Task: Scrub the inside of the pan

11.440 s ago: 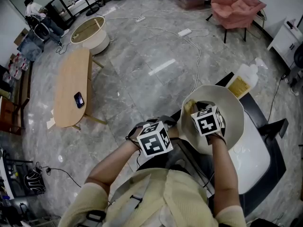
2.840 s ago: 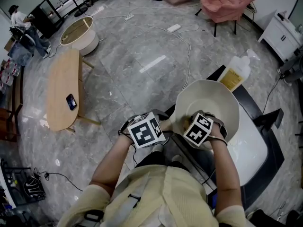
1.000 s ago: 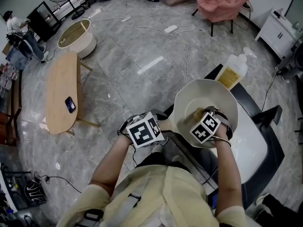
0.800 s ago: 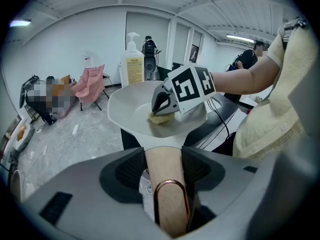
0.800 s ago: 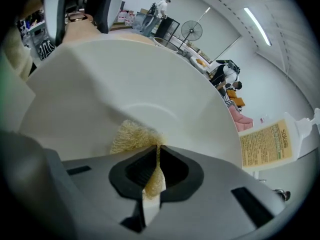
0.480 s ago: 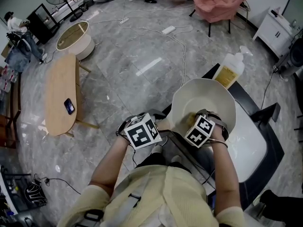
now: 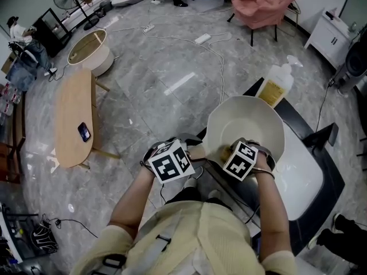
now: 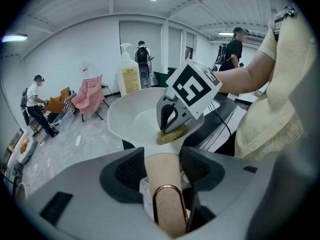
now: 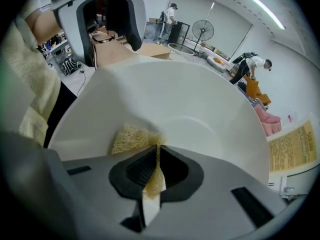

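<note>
A white deep pan (image 7: 252,119) sits tilted over the dark counter, and its pale wooden handle (image 8: 162,181) ends in a copper hanging loop. My left gripper (image 8: 162,165) is shut on that handle, just left of the pan (image 8: 132,119). My right gripper (image 9: 156,151) is shut on a yellowish mesh scrub pad (image 9: 131,138). It presses the pad against the pan's inner wall (image 9: 200,109) on the near left side. In the head view the right gripper (image 7: 229,152) reaches inside the pan beside the left gripper (image 7: 194,153). The pad (image 8: 172,133) also shows under the right jaws.
A soap pump bottle (image 7: 275,86) stands behind the pan on the black-edged white counter (image 7: 312,173). On the floor to the left is an oval wooden table (image 7: 74,116) with a phone, and cables (image 7: 221,56) run across it. A pink chair (image 7: 265,2) and several people are farther off.
My right gripper has slid the scrub pad a little toward the pan's near left wall. The left gripper keeps its hold on the handle and has barely moved.
</note>
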`<state>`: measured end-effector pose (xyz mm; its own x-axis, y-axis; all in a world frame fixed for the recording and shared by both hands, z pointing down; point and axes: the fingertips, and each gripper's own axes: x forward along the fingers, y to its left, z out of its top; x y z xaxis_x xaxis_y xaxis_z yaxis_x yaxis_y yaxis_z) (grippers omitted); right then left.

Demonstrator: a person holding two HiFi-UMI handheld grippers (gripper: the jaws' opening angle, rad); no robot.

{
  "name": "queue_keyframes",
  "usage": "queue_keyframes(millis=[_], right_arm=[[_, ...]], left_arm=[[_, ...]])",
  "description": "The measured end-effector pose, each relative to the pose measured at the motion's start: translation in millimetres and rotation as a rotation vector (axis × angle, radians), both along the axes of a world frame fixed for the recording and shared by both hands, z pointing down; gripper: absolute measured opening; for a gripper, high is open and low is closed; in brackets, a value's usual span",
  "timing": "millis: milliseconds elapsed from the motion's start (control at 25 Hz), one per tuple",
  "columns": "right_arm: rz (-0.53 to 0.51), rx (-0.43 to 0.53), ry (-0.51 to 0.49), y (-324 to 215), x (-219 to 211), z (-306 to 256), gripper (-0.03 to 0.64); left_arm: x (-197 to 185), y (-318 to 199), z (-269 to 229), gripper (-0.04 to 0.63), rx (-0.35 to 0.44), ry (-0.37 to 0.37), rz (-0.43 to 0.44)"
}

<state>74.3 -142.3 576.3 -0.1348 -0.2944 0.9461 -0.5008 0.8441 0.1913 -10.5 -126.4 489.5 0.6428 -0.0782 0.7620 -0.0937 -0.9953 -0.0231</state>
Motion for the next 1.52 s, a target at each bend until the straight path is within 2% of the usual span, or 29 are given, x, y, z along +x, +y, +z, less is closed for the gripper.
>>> queue_keyframes(millis=[240, 440, 760, 1000, 1320, 1520], right_arm=[[0.011, -0.064, -0.061, 11, -6, -10, 0.032], [0.061, -0.052, -0.14, 11, -8, -27, 0.032], [0.25, 0.108, -0.29, -1, 10, -72, 0.032], [0.374, 0.256, -0.378, -7, 31, -107, 0.032], [0.505, 0.404, -0.447, -3, 54, -134, 0.032], [0.582, 0.468, -0.521, 2, 63, -147, 0.032]], left_arm=[[4, -1, -16, 0.235, 0.013, 0.054, 0.005], [10, -12, -30, 0.193, 0.021, 0.125, -0.054], [15, -30, -58, 0.144, 0.009, 0.273, -0.172], [22, -40, -79, 0.135, -0.013, 0.395, -0.266], [26, -44, -88, 0.077, -0.028, 0.464, -0.305], [30, -44, -93, 0.064, -0.043, 0.509, -0.308]])
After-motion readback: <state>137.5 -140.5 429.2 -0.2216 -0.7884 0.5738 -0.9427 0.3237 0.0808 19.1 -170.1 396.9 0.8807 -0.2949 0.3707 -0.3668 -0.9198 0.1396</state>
